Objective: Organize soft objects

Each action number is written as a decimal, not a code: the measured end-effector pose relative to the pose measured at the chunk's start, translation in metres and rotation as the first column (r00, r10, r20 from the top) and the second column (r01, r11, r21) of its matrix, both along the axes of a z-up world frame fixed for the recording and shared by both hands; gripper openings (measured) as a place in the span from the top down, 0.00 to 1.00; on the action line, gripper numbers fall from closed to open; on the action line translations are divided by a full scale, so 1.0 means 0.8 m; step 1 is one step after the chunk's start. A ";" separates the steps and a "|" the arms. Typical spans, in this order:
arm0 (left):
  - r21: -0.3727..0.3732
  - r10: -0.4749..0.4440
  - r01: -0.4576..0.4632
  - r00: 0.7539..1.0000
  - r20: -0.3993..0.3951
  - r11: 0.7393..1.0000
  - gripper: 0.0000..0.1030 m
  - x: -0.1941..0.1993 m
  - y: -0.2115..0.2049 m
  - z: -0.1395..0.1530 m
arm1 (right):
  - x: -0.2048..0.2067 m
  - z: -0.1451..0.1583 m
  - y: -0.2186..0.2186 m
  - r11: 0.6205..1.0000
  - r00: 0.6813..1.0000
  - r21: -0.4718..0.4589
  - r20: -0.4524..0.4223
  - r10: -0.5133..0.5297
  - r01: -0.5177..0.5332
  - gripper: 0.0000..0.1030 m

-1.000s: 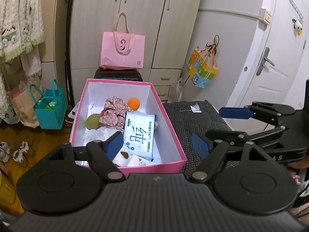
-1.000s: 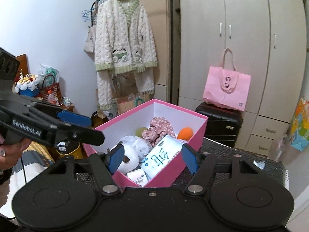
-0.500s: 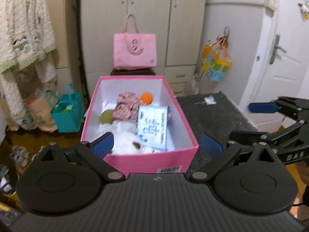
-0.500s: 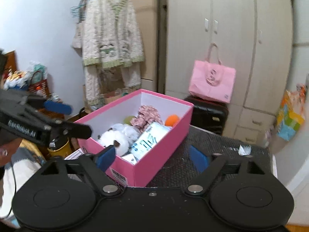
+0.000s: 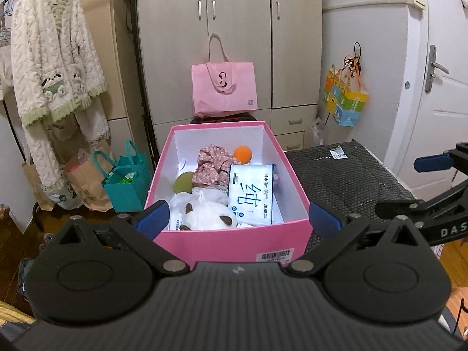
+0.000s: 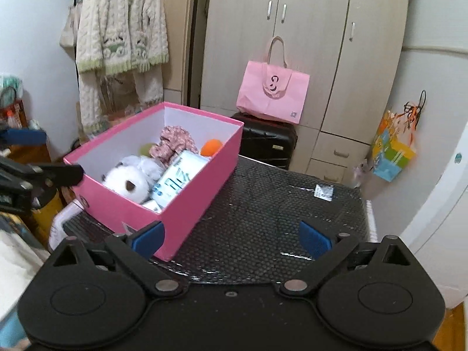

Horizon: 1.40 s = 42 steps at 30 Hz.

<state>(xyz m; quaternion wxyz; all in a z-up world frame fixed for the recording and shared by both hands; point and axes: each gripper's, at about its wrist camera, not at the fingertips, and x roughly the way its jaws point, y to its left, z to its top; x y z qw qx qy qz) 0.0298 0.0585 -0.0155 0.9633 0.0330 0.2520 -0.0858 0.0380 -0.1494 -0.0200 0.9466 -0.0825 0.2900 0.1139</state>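
Observation:
A pink box (image 5: 234, 244) (image 6: 187, 204) stands on the black mesh table (image 5: 345, 175) (image 6: 263, 219). Inside lie a white plush toy (image 5: 204, 219) (image 6: 125, 180), a wet-wipes pack (image 5: 251, 193) (image 6: 178, 177), a floral cloth (image 5: 212, 166) (image 6: 172, 143), an orange ball (image 5: 243, 153) (image 6: 211, 146) and a green ball (image 5: 182, 182). My left gripper (image 5: 238, 218) is open and empty, held back in front of the box. My right gripper (image 6: 231, 237) is open and empty, over the table right of the box.
A small packet (image 5: 336, 152) (image 6: 323, 190) lies at the table's far side. A pink tote (image 5: 223, 89) sits on a black suitcase (image 6: 266, 140) before the wardrobe. A teal bag (image 5: 125, 181) and paper bags stand on the floor at left. A door (image 5: 444, 93) is at right.
Both grippers have pulled back and away from the box, with the jaws wider apart. The box looks smaller and its front wall with the barcode label now shows.

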 end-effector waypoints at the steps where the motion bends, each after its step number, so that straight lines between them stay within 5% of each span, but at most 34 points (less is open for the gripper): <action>1: -0.007 0.003 -0.003 1.000 0.002 1.000 0.00 -0.001 0.000 -0.002 | -0.003 0.001 -0.002 1.000 1.000 0.027 0.001 -0.003 0.003 0.03; 10: -0.008 0.015 -0.015 0.999 -0.031 1.000 0.00 -0.007 -0.012 -0.019 | -0.022 -0.001 -0.017 0.987 0.998 0.149 -0.015 -0.060 0.061 0.03; 19: -0.017 0.087 -0.088 0.996 -0.028 0.996 0.00 -0.016 -0.016 -0.029 | -0.054 -0.004 -0.024 0.980 0.984 0.128 0.069 -0.163 0.153 0.03; 26: 0.034 0.168 -0.170 0.985 0.048 0.985 0.00 -0.029 -0.022 -0.034 | -0.066 -0.009 -0.025 0.977 0.974 0.106 0.112 -0.197 0.185 0.03; 42: 0.031 0.116 -0.118 0.991 0.068 0.993 0.00 -0.042 -0.038 -0.038 | -0.078 -0.011 -0.025 0.972 0.958 0.088 0.170 -0.231 0.219 0.03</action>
